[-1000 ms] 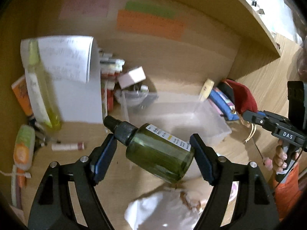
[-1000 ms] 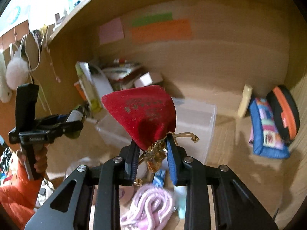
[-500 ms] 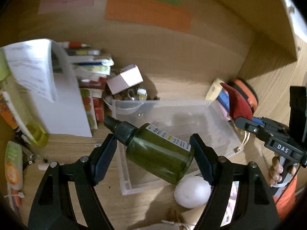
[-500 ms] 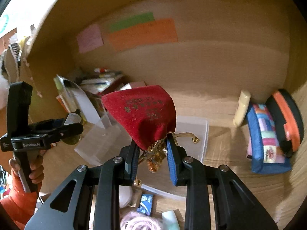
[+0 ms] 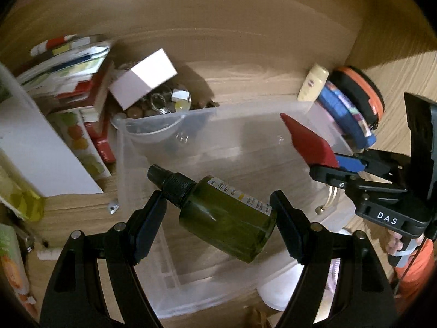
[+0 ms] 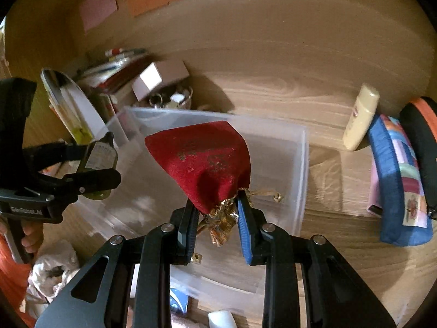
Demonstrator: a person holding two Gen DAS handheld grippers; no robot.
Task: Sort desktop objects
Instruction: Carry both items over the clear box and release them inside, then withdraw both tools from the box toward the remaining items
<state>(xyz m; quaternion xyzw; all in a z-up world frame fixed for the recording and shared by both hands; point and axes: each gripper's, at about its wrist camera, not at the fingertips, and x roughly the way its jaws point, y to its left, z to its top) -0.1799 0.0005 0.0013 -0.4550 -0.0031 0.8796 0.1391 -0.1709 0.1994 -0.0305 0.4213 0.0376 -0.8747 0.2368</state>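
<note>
My left gripper (image 5: pixel 218 213) is shut on a dark green spray bottle (image 5: pixel 221 213) with a black cap, held slantwise above the clear plastic bin (image 5: pixel 142 218). My right gripper (image 6: pixel 217 210) is shut on the gold-trimmed neck of a red velvet pouch (image 6: pixel 204 161), held over the same bin (image 6: pixel 297 191). The pouch (image 5: pixel 308 145) and right gripper (image 5: pixel 344 169) also show at the right of the left wrist view. The left gripper (image 6: pixel 92 175) with the bottle (image 6: pixel 99 155) shows at the left of the right wrist view.
Behind the bin stand a white box (image 5: pixel 144 76), a bowl of small trinkets (image 5: pixel 153 112) and stacked books (image 5: pixel 68 63). A cream tube (image 6: pixel 360 117), a blue patchwork case (image 6: pixel 396 180) and a black-orange case (image 6: pixel 420 136) lean at the right. Crumpled tissue (image 6: pixel 52 268) lies near the front left.
Both grippers have moved forward and down over the clear bin, which now fills the middle of both views. Each still holds its object.
</note>
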